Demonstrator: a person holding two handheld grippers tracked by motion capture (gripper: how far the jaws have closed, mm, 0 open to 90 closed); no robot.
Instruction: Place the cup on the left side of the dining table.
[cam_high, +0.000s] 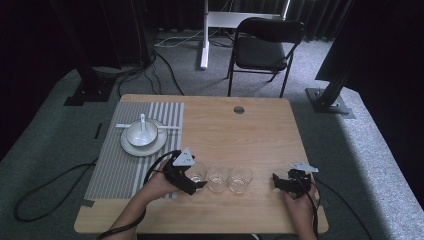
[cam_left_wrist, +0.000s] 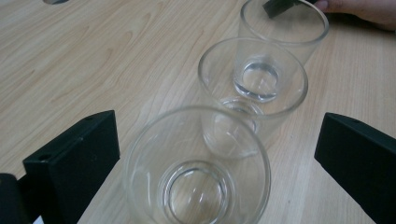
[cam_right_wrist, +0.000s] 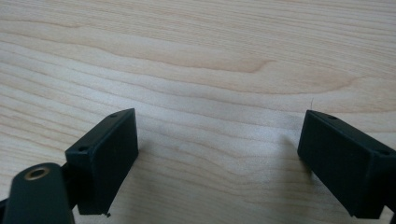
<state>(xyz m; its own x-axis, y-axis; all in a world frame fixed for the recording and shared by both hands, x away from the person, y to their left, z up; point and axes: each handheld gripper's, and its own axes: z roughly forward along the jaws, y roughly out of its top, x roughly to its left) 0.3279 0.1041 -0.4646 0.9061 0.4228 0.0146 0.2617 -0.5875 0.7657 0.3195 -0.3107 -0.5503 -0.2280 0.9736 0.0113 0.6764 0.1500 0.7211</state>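
Glass (cam_left_wrist: 198, 172) nearest the left gripper (cam_high: 192, 181) sits between its wide-open jaws, no contact visible on either side; its base is cut off by the bottom edge in the left gripper view. In the high view the gripper body hides part of this glass (cam_high: 197, 172).

Three glasses total, in a row near the table's front edge: left one, middle glass (cam_high: 218, 178), far glass (cam_high: 240, 179). All upright and clear. In the left gripper view they overlap, middle glass (cam_left_wrist: 252, 88) seen through the near rim, far glass (cam_left_wrist: 283, 28) partly cut by the top edge; whether they touch is hard to tell.

Right gripper (cam_high: 284, 183) is well right of the row, jaws spread over bare wood, holding nothing. Its jaw tip and a hand (cam_left_wrist: 362, 9) show at the top of the left gripper view.

Two hands, two grippers. Left hand (cam_high: 155, 186) at the mat's right edge.

One striped mat (cam_high: 115, 165) on the table's left, with one plate (cam_high: 135, 147), one bowl (cam_high: 141, 134), one spoon (cam_high: 143, 124) in the bowl; a second utensil under them is unclear.

Table (cam_high: 250, 130) centre and right back are open. One hole (cam_high: 239, 109) near the far edge. One chair (cam_high: 265, 47) behind.
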